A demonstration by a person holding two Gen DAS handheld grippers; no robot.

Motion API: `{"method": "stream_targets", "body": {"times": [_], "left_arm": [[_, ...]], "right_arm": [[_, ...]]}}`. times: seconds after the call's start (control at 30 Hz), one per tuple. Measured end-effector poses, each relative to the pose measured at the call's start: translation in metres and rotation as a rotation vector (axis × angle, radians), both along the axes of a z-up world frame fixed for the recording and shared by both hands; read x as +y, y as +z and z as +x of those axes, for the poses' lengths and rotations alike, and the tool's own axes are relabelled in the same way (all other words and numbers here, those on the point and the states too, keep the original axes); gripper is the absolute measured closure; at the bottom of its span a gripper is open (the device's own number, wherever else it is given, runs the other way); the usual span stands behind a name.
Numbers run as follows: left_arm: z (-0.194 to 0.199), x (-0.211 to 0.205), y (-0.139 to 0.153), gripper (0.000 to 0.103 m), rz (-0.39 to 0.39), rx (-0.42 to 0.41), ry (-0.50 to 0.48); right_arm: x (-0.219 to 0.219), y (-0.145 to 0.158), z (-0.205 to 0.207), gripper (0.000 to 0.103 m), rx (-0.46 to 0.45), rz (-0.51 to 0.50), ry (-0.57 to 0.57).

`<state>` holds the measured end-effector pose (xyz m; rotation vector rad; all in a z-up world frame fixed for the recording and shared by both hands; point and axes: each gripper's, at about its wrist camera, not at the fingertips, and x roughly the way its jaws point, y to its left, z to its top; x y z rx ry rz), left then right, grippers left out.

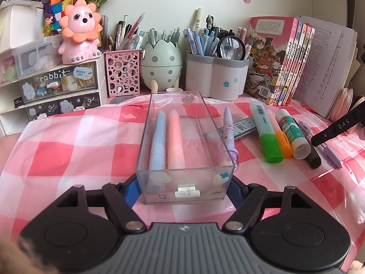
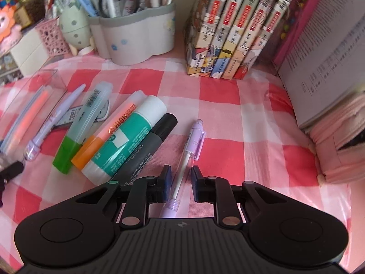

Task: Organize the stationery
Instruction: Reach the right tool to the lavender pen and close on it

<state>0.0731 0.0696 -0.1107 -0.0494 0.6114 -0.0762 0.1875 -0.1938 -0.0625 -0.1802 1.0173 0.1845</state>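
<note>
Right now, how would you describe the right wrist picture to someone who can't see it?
The right gripper, jaws open, straddles a lilac pen lying on a pink checked tablecloth. To its left lie a black marker, glue stick and two highlighters.

Black linkage arms, blue-padded jaws
</note>
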Motion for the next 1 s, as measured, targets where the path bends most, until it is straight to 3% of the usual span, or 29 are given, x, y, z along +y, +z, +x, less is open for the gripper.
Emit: {"method": "stream_targets", "body": {"times": [0.1, 0.23, 0.6, 1.0], "left_arm": [[0.0, 0.0, 0.0, 0.054, -0.005, -0.001, 0.001], [-0.001, 0.0, 0.001, 0.054, -0.012, -0.003, 0.003], [-0.001, -0.001, 0.0, 0.054, -0.011, -0.002, 0.005], [0.0, -0.001, 0.0, 0.054, -0.01, -0.002, 0.004]], "right_arm": [[-0.003, 0.0, 0.001, 0.082, 0.006, 0.036, -0.042], [-0.009, -0.001, 0.002, 0.09, 0.001, 0.081, -0.102], [-0.03, 0.012, -0.01, 0.092, -0.035, 0.299, -0.241], [0.023, 0.04, -0.012, 0.092, -0.024, 0.527, -0.138]]}}
